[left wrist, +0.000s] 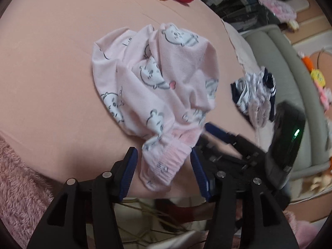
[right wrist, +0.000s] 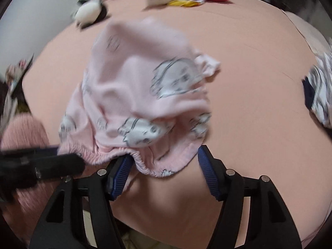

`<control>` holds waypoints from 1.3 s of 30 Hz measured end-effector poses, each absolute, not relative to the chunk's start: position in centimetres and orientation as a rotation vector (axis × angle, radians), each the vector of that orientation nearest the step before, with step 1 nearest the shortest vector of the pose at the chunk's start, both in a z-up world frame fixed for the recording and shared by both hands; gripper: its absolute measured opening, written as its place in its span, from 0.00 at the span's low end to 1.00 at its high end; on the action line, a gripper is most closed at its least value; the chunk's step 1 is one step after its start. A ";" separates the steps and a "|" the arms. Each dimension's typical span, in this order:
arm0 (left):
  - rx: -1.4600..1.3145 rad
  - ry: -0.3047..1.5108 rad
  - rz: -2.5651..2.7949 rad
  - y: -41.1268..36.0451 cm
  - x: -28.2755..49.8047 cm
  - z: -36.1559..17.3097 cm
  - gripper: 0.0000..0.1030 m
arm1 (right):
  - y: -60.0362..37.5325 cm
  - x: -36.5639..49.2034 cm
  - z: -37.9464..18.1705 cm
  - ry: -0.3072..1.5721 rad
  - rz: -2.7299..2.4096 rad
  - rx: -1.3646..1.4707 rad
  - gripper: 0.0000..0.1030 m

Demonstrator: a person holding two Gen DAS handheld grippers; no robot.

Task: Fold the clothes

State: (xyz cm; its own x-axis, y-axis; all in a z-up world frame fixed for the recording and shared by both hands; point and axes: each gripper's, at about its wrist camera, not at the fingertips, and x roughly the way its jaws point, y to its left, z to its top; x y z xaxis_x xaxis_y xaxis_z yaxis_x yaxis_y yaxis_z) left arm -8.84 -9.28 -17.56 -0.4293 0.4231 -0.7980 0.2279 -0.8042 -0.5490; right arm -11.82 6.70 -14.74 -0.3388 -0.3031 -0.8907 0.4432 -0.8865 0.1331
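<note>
Both claws stood wide, jaws parted and clamped on nothing. We found the left gripper straddling the elastic waistband of the pink cartoon-print pants; the right gripper straddled the same waistband, just beside the left. From both claws the garment ran directly ahead across the peach bedsheet, its long axis pointing away. We judged neither arm nearer. The pants lay bunched and creased, not flat. A dark-and-white crumpled garment lay apart at right.
</note>
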 end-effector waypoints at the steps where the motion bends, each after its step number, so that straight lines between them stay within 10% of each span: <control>1: -1.623 -0.889 2.393 -8.8 -8.9 -17.6 0.53 | 7.1 -11.5 -14.5 0.173 -2.258 1.449 0.63; 10: -1.633 -0.448 2.775 -6.4 -9.2 -15.7 0.45 | 11.8 -9.1 -13.3 0.062 -2.322 1.428 0.64; 12: -1.578 -0.458 2.807 -6.8 -9.5 -14.9 0.28 | 13.0 -10.3 -13.8 0.016 -2.331 1.413 0.64; 17: -1.508 -0.528 2.631 -5.4 -10.4 -15.3 0.22 | 13.2 -8.0 -14.7 -0.020 -2.325 1.403 0.64; 39: -1.090 -0.940 2.446 -7.2 -3.2 -13.2 0.20 | 5.5 -12.8 -16.3 0.102 -2.322 1.254 0.68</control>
